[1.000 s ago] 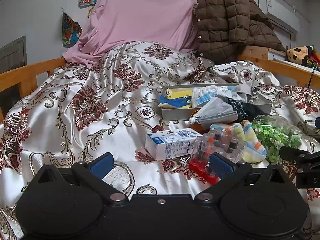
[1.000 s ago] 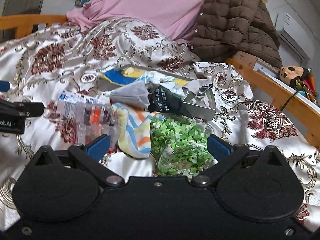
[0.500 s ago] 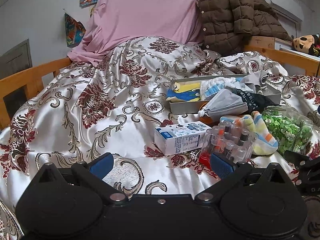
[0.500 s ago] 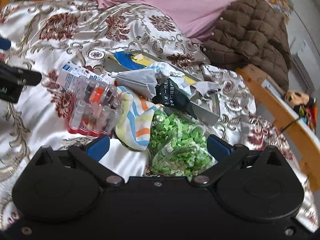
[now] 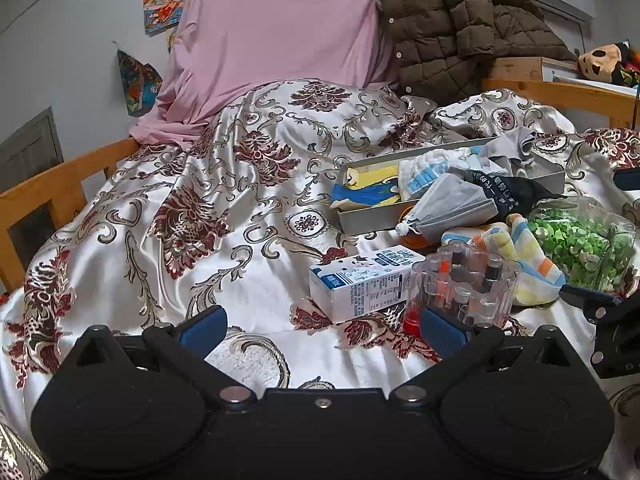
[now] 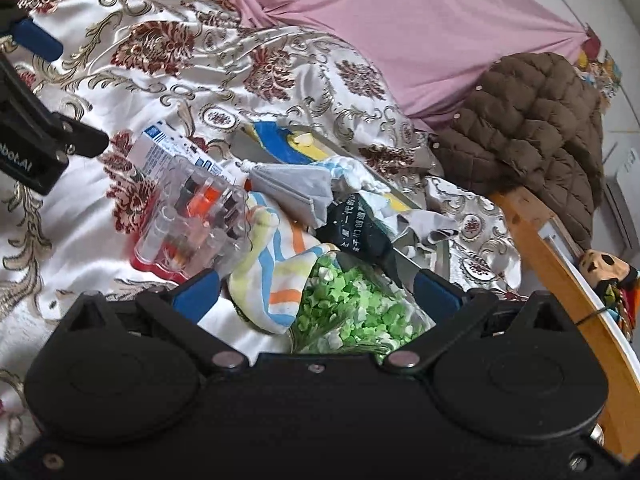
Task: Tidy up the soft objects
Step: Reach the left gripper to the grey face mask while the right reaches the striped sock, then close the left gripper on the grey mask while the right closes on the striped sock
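Left fingers: your left gripper (image 5: 322, 326) is spread wide with nothing between its blue pads, hovering low over the bare satin at 6 o'clock of the pile.

Right fingers: your right gripper (image 6: 316, 292) is just as wide and empty, its pads straddling the clear bag of green paper stars (image 6: 352, 312) and the edge of the pastel striped cloth (image 6: 276, 276).

Soft things: the striped cloth lies on the bed between the clear plastic case of small bottles (image 6: 192, 220) and the star bag; a grey pleated face mask (image 5: 452, 204) and a black printed fabric piece (image 5: 508, 192) spill over the near wall of the grey metal tray (image 5: 368, 218), which already holds a yellow-and-blue cloth (image 5: 366, 188).

Risk, wrong catch: close the right fingers here and you may pinch the star bag along with the cloth (it sits right against the fold).

Risk, knock: the bottle case at 10 o'clock of the right fingers and the white and blue milk carton (image 5: 364, 284) beside it could tip or slide on the slick floral satin bedspread (image 5: 200, 200).

Left view only: the tray's full near wall and the carton's printed side.

Right view only: how the striped cloth tucks under the star bag, and the tray's far corner at 1 o'clock.
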Tool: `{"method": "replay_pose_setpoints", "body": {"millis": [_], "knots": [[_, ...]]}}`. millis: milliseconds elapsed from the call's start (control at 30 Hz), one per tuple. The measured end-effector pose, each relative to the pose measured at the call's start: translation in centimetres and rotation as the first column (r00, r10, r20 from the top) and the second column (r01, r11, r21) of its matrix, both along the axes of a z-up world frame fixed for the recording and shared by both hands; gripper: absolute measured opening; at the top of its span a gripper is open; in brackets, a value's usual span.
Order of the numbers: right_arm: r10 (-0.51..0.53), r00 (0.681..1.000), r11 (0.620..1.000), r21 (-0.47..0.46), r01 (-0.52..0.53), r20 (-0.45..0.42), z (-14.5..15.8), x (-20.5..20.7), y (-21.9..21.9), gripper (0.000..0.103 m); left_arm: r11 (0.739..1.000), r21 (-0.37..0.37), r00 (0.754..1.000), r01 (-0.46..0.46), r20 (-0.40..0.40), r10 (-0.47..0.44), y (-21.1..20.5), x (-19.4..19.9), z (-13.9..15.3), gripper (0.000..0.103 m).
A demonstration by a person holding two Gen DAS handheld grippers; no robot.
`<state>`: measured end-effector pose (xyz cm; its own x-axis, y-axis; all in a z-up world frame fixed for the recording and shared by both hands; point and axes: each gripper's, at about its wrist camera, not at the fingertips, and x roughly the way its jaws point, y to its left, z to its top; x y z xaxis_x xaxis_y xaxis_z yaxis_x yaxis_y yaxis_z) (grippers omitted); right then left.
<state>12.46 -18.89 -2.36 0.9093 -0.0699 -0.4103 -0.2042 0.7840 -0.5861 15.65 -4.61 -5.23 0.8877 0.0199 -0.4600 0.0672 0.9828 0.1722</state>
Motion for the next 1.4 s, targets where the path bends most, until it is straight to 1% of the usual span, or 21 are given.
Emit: {"method": "replay_pose_setpoints", "body": {"millis": [133, 233, 400, 500, 600, 733, 833, 933, 1000, 1067, 1133, 1233, 1367, 1400], "knots": [[0.024, 1.0, 1.0, -0.008, -0.024, -0.011, -0.3, 1.0, -0.6, 0.102, 1.0, 0.016, 1.0, 0.01, 0.006, -0.011, -0.6, 0.6, 0.2, 0.102], [0.054, 0.998, 0.999, -0.008, -0.054, -0.015, -0.5, 1.6, -0.9, 0.102, 0.999, 0.036, 0.999, 0.032, 0.031, -0.033, -1.2, 1.2, 0.7, 0.102], [0.131, 0.991, 0.99, -0.057, -0.131, -0.019, -1.0, 2.5, -0.8, 0.102, 0.995, 0.058, 0.995, 0.085, 0.049, -0.088, -2.1, 2.9, 1.5, 0.102], [0.156, 0.988, 0.983, -0.097, -0.157, -0.02, -1.4, 2.8, -0.8, 0.102, 0.993, 0.042, 0.993, 0.11, 0.045, -0.112, -2.2, 4.4, 2.0, 0.102], [0.173, 0.984, 0.979, -0.102, -0.175, -0.031, -1.6, 3.4, -0.9, 0.102, 0.991, 0.014, 0.99, 0.136, 0.032, -0.136, -2.2, 6.3, 2.3, 0.102], [0.176, 0.983, 0.978, -0.103, -0.18, -0.045, -1.8, 4.7, -1.1, 0.101, 0.984, -0.009, 0.984, 0.178, -0.016, -0.178, -2.7, 9.0, 2.6, 0.102], [0.175, 0.982, 0.978, -0.107, -0.181, -0.063, -2.1, 5.7, -1.6, 0.097, 0.975, -0.037, 0.974, 0.217, -0.055, -0.219, -3.1, 11.0, 2.7, 0.102], [0.174, 0.981, 0.977, -0.107, -0.183, -0.091, -2.7, 6.5, -1.9, 0.09, 0.961, -0.058, 0.957, 0.269, -0.091, -0.274, -3.7, 12.8, 2.7, 0.102], [0.176, 0.979, 0.977, -0.105, -0.187, -0.103, -3.1, 6.9, -2.0, 0.082, 0.952, -0.06, 0.947, 0.299, -0.104, -0.304, -4.1, 13.8, 2.6, 0.102], [0.184, 0.977, 0.975, -0.108, -0.196, -0.108, -3.4, 6.9, -1.9, 0.079, 0.943, -0.062, 0.937, 0.327, -0.111, -0.332, -4.5, 14.7, 2.5, 0.102], [0.196, 0.975, 0.971, -0.114, -0.208, -0.107, -3.6, 6.6, -1.6, 0.076, 0.932, -0.057, 0.924, 0.358, -0.123, -0.362, -5.0, 15.6, 2.3, 0.102], [0.213, 0.971, 0.966, -0.125, -0.226, -0.111, -3.9, 6.6, -1.4, 0.071, 0.924, -0.032, 0.914, 0.38, -0.144, -0.381, -5.8, 16.9, 1.8, 0.102], [0.215, 0.967, 0.962, -0.14, -0.234, -0.139, -4.4, 6.3, -0.4, 0.066, 0.913, -0.021, 0.899, 0.408, -0.163, -0.406, -6.4, 18.1, 1.3, 0.102], [0.217, 0.965, 0.961, -0.141, -0.238, -0.148, -4.5, 6.2, -0.3, 0.062, 0.908, -0.021, 0.894, 0.418, -0.167, -0.415, -6.6, 18.3, 1.3, 0.102]]}}
